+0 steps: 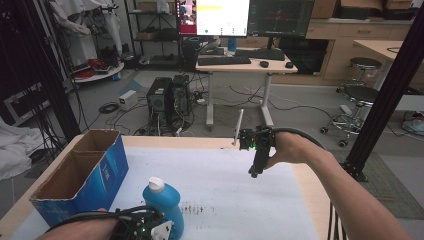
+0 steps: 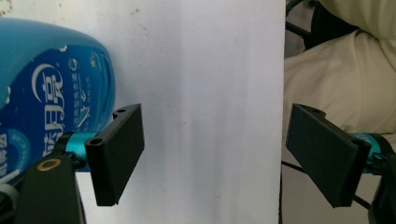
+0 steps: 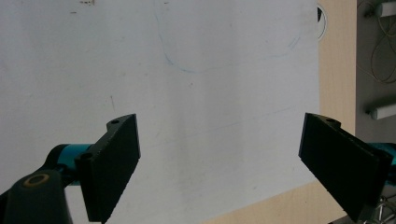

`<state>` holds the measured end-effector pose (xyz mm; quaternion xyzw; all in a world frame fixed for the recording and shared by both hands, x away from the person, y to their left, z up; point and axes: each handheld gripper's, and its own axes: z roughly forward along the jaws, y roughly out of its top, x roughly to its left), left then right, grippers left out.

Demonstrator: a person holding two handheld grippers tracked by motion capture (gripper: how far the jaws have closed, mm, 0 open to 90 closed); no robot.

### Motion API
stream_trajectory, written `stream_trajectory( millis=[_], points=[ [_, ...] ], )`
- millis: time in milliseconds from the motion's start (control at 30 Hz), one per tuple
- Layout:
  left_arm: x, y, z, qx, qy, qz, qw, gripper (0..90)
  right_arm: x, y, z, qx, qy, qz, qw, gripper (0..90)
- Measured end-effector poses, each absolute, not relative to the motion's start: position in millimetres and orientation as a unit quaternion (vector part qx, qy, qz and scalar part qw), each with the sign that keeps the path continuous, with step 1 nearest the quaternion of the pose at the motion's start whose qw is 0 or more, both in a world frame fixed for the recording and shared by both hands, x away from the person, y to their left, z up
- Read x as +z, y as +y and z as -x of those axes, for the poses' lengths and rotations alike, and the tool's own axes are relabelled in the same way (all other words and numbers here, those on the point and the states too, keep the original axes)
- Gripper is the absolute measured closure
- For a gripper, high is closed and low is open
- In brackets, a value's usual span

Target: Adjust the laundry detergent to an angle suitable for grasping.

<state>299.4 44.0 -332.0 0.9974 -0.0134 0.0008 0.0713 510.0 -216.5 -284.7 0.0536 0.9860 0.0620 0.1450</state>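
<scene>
A blue detergent bottle (image 1: 162, 202) with a white cap stands on the white sheet (image 1: 225, 190) near the table's front left. My left gripper (image 1: 142, 231) sits right beside it at the bottom edge. In the left gripper view the bottle (image 2: 42, 88) lies outside the left jaw, and the left gripper (image 2: 212, 156) is open over bare sheet. My right gripper (image 1: 255, 172) hangs above the sheet's far right part, pointing down. In the right gripper view the right gripper (image 3: 219, 168) is open, with nothing between the jaws.
An open blue cardboard box (image 1: 80, 175) stands on the table's left side. The wooden table edge (image 3: 336, 70) borders the sheet. A black frame post (image 1: 385, 100) rises at the right. Beyond the table are a desk with monitors, computers and stools.
</scene>
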Motion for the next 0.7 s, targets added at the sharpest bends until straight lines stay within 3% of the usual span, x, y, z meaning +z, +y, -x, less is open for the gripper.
stream_trajectory(
  millis=[700],
  points=[
    [-327.0, 44.3, -290.6, 0.008, -0.013, -0.997, 0.076, 19.6, -284.4, -211.8, -503.1, 0.052, 0.986, -0.053, 0.147, 11.7]
  ],
)
